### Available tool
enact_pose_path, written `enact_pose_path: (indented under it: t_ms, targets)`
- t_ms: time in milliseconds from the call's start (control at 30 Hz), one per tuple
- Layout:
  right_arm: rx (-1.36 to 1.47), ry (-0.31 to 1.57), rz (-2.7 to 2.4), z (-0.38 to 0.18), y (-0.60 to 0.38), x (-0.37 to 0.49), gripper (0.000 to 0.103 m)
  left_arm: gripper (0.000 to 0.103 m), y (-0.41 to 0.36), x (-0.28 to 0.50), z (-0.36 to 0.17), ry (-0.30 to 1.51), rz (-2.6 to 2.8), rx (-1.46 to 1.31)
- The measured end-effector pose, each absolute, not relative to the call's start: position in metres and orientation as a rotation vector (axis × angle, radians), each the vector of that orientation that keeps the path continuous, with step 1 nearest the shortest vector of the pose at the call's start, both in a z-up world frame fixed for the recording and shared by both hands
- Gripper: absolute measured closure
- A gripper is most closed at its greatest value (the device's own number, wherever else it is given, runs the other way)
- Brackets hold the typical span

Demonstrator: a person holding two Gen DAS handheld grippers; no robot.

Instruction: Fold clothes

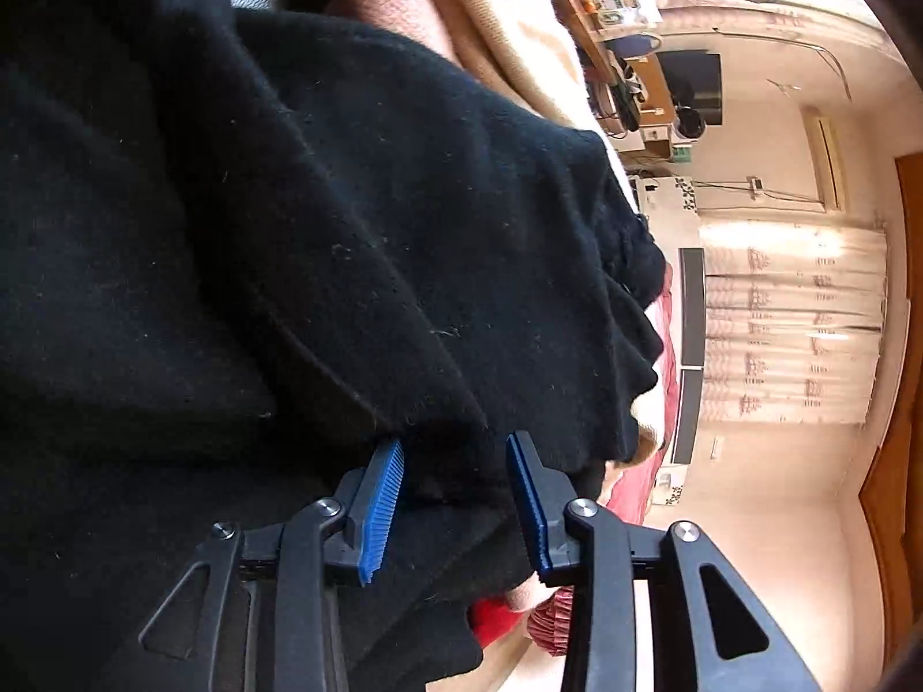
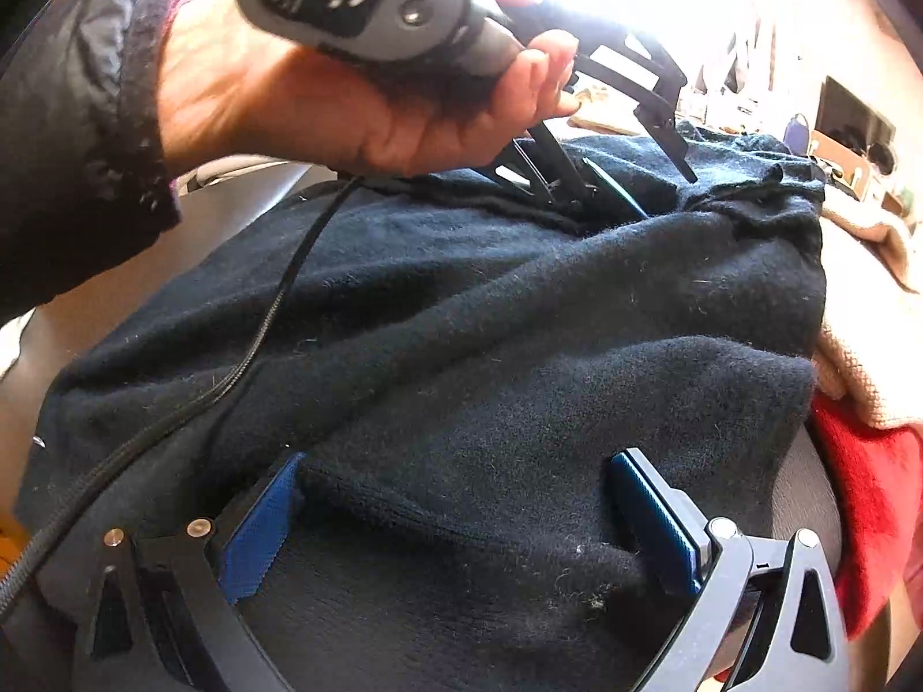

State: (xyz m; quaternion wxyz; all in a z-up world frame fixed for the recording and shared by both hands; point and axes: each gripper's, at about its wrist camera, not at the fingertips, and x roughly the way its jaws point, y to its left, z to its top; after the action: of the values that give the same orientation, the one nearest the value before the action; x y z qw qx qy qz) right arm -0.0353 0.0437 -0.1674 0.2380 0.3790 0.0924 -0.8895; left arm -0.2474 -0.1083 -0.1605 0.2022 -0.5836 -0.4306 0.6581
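Left wrist view: the left tongs (image 1: 454, 450) stand spread, blue pads against the black sweater (image 1: 259, 230) filling the frame's left.

Right wrist view: the right tongs (image 2: 461, 473) gape wide over the sweater at centre; upper left, a hand (image 2: 323, 98) grips a grey handle (image 2: 357, 0) (white "G" logo, small print unreadable).

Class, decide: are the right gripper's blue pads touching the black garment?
Touching. In the right wrist view the right gripper stands open, both pads pressed into the black garment, fabric bunched between them.

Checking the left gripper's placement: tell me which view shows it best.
The right wrist view: it shows the left gripper whole, held in a hand, fingers down in the black sweater. The left wrist view shows only its blue pads, open.
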Motion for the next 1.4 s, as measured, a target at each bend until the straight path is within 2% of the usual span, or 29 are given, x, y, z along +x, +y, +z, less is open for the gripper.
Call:
enact_pose_path:
  t_ms: [33, 67, 100, 300, 567, 767, 833, 900, 1100, 1167, 1233, 1267, 1400]
  targets:
    - [1.037, 0.253, -2.438, -0.167, 0.044, -0.035, 0.0, 0.082, -0.11, -0.247, -0.161, -1.205, 1.857, -1.635]
    - [1.037, 0.252, -2.439, -0.167, 0.044, -0.035, 0.0, 0.099, -0.112, -0.247, -0.161, -1.196, 1.891, -1.639]
    - [1.037, 0.253, -2.438, -0.167, 0.043, -0.036, 0.0, 0.101, -0.113, -0.246, -0.161, -1.191, 1.911, -1.636]
    - [1.042, 0.257, -2.436, -0.168, 0.041, -0.04, 0.0, 0.101, -0.155, -0.228, -0.139, -1.29, 2.062, -1.442]
    - [1.05, 0.264, -2.441, -0.17, 0.036, -0.044, 0.0, 0.103, -0.334, -0.16, -0.055, -1.445, 2.496, -1.051]
    - [1.057, 0.266, -2.456, -0.17, 0.032, -0.042, 0.0, 0.103, -0.439, -0.091, -0.035, -1.443, 2.731, -1.015]
    - [1.054, 0.264, -2.462, -0.171, 0.031, -0.043, 0.0, 0.099, -0.449, -0.078, -0.039, -1.37, 2.752, -1.099]
    - [1.055, 0.264, -2.469, -0.17, 0.031, -0.041, 0.0, 0.085, -0.441, -0.074, -0.048, -1.253, 2.738, -1.216]
    - [1.042, 0.26, -2.491, -0.17, 0.036, -0.034, 0.0, 0.082, -0.347, -0.102, -0.097, -0.893, 2.529, -1.53]
    - [1.035, 0.259, -2.493, -0.17, 0.036, -0.033, 0.0, 0.082, -0.327, -0.122, -0.116, -0.968, 2.418, -1.57]
    - [1.026, 0.257, -2.494, -0.17, 0.037, -0.032, 0.0, 0.079, -0.314, -0.136, -0.128, -1.147, 2.32, -1.521]
    - [1.02, 0.255, -2.495, -0.17, 0.037, -0.032, 0.0, 0.075, -0.31, -0.143, -0.132, -1.218, 2.3, -1.489]
    - [0.991, 0.249, -2.497, -0.171, 0.039, -0.03, 0.0, 0.069, -0.298, -0.166, -0.141, -1.327, 2.301, -1.459]
